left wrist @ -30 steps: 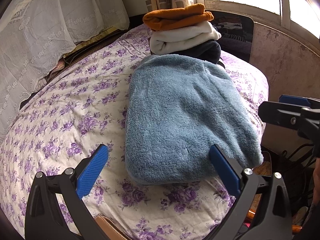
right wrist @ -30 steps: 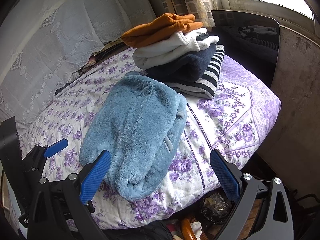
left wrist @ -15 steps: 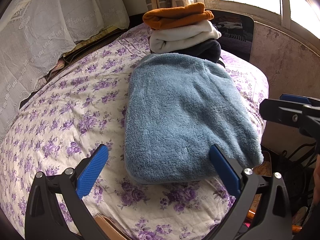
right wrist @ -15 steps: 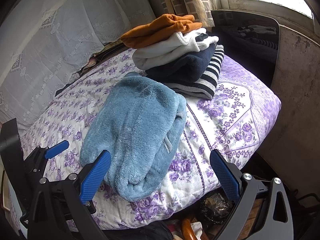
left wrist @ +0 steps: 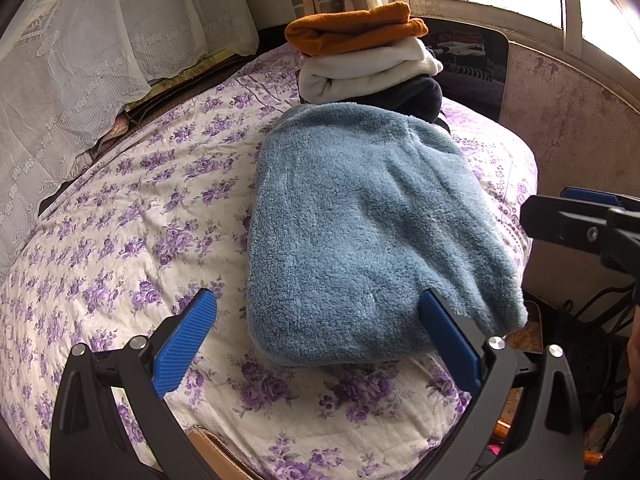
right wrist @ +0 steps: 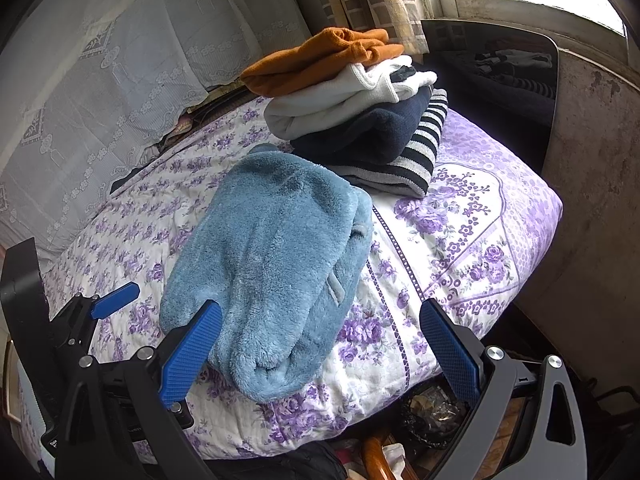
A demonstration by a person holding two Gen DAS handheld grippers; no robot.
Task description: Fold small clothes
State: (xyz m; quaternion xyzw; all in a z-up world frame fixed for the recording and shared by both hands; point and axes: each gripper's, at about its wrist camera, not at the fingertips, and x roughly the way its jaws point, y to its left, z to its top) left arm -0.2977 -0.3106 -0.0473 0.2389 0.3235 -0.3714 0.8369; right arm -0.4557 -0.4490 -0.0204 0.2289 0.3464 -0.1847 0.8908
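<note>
A fluffy blue garment (left wrist: 368, 232) (right wrist: 276, 256) lies folded into a thick pad on the floral bedspread (left wrist: 132, 224) (right wrist: 472, 232). My left gripper (left wrist: 320, 340) hovers open over its near edge, nothing between the blue pads. My right gripper (right wrist: 320, 348) also stands open, over the garment's near right corner, not touching it. Behind the garment rises a stack of folded clothes (left wrist: 360, 56) (right wrist: 352, 108): orange on top, then white, navy and a striped piece at the bottom. The right gripper's finger (left wrist: 576, 216) shows at the right edge of the left wrist view.
A lace-covered pillow (left wrist: 80, 60) (right wrist: 100, 92) lies along the left side. A dark board (right wrist: 500, 76) leans against the wall under the window. The bed's right edge drops to a cluttered floor (right wrist: 432, 416). A tan strap (left wrist: 216, 456) lies at the bed's near edge.
Both grippers have drifted very slightly; the blue garment and the stack lie as before. Both stay open.
</note>
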